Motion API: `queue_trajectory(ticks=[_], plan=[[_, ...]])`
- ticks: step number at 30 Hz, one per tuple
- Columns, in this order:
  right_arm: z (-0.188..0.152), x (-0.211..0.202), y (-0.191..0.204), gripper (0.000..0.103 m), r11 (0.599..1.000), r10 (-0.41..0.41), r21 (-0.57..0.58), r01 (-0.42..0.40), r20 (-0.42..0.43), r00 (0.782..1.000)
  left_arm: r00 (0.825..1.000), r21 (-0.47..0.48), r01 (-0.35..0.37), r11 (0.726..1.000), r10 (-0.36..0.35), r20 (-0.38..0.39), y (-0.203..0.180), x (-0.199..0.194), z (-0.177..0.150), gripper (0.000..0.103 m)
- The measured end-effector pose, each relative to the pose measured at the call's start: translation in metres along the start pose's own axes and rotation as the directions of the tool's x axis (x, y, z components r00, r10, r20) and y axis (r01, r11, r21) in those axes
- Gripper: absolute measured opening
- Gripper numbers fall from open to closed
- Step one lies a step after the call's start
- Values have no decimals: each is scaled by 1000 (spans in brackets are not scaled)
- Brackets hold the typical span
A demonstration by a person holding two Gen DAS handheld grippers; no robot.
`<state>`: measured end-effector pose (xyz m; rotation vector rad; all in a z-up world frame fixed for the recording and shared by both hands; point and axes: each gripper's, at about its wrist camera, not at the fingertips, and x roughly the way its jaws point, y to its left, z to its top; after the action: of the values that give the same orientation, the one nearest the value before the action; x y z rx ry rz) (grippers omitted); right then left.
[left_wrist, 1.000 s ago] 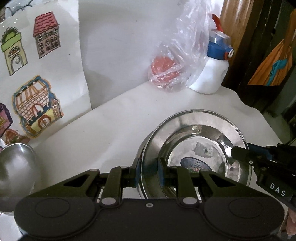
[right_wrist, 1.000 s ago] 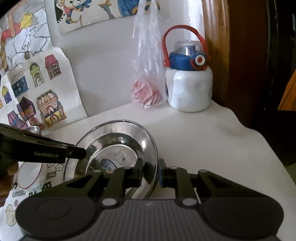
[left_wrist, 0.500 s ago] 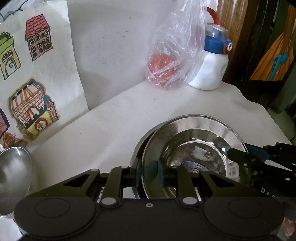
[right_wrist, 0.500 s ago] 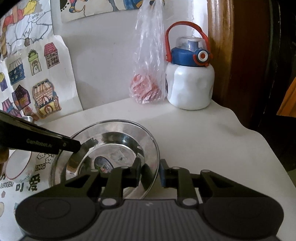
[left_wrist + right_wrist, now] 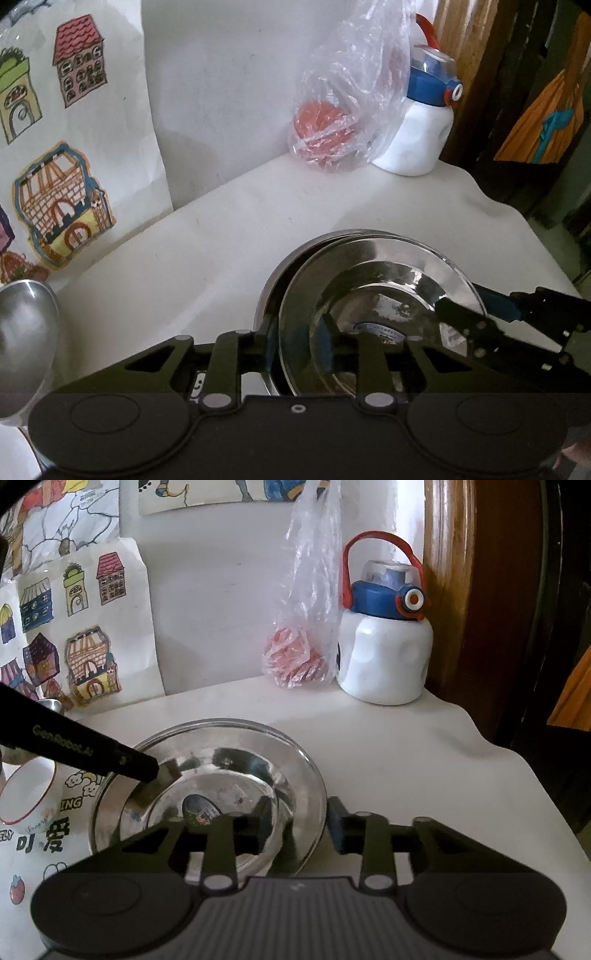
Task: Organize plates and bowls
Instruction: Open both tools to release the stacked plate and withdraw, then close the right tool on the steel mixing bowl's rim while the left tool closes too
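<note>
Jaws of the right gripper (image 5: 303, 821) have spread off the rim of the top steel plate (image 5: 380, 295). The left gripper (image 5: 299, 345) still pinches it; two stacked plates show.

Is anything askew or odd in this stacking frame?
Yes. The top steel plate sits off-centre on the plate beneath, whose rim shows on one side. Both grippers, left and right, straddle its rim. No spills or damage.

A white worktop (image 5: 406, 746) meets a white wall (image 5: 221, 609) hung with children's house drawings (image 5: 85, 635). Right of the wall stands a dark wooden post (image 5: 454, 590).
</note>
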<state>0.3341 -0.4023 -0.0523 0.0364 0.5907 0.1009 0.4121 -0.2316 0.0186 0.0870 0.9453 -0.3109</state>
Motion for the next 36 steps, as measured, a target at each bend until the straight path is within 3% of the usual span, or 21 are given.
queue_trajectory(ticks=[1, 4, 6, 7, 13, 18, 27, 36], plan=[[0, -1, 1, 53, 1000, -5, -4, 5, 6, 1000, 1000, -7, 5, 1000, -5, 1, 1, -1, -1, 28], [-1, -9, 2, 62, 1000, -17, -4, 17, 33, 999, 1000, -10, 12, 1000, -12, 9, 1, -5, -3, 31], [0, -17, 3, 66, 1000, -21, 5, 20, 49, 999, 999, -6, -7, 1000, 7, 42, 1, -12, -5, 51], [0, -22, 3, 71, 1000, -22, 12, 21, 61, 998, 997, -2, -21, 1000, 21, 69, 0, -18, -6, 55], [8, -62, 14, 93, 999, -25, 33, 20, 157, 987, 989, -24, -22, 999, 26, 143, 10, -50, -9, 67], [21, -98, 34, 103, 999, -31, 42, 22, 228, 973, 974, -51, -38, 998, 48, 223, 25, -87, -19, 79], [44, -149, 89, 103, 999, 3, 46, -18, 315, 949, 924, -103, -68, 992, 102, 367, 66, -163, -44, 98], [63, -160, 148, 103, 997, 77, -10, -78, 339, 938, 865, -155, -114, 981, 175, 471, 128, -219, -74, 102]])
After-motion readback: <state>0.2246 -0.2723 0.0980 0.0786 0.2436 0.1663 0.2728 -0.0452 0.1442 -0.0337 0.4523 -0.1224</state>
